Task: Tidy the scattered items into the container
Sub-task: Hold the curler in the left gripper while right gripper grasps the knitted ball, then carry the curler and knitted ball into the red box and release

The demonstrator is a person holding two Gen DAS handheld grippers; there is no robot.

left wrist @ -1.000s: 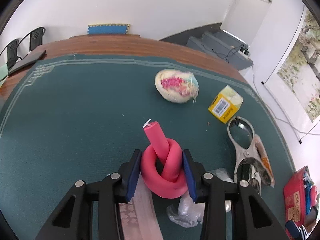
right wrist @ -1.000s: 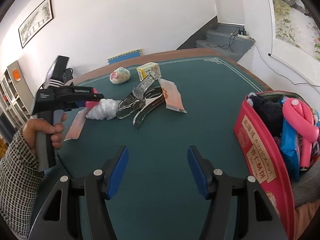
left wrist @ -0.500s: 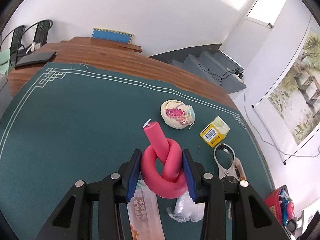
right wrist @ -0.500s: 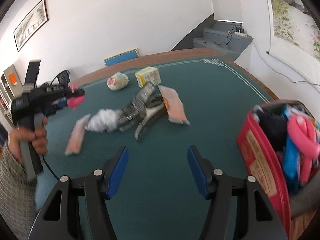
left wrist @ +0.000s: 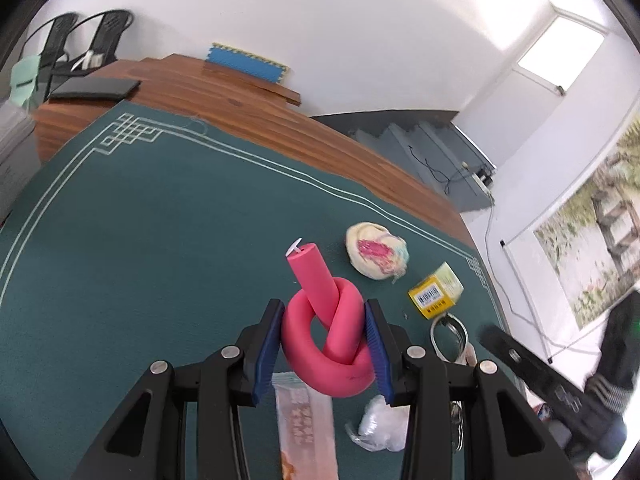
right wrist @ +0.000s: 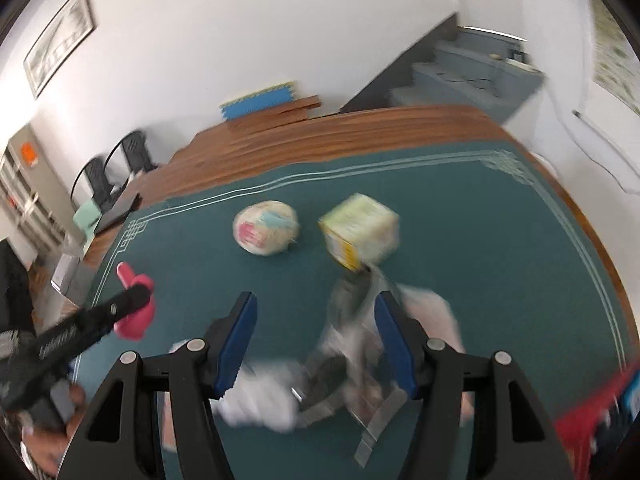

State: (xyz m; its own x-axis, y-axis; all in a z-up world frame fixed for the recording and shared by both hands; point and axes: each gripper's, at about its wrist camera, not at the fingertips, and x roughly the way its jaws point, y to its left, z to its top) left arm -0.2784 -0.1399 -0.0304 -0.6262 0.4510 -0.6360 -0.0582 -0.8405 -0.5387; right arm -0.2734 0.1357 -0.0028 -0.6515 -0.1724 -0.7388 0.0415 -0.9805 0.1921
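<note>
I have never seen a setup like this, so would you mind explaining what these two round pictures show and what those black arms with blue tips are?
Each picture comes from a fisheye camera on a hand-held two-finger tool, looking along its blue-padded fingers. There is no robot; a person holds one in each hand. The left tool is shut on a knotted pink foam tube, lifted above the green table mat. The right tool is open and holds nothing. On the mat lie a yarn ball, a small yellow box, a metal clamp, a crumpled plastic bag and a snack packet.
</note>
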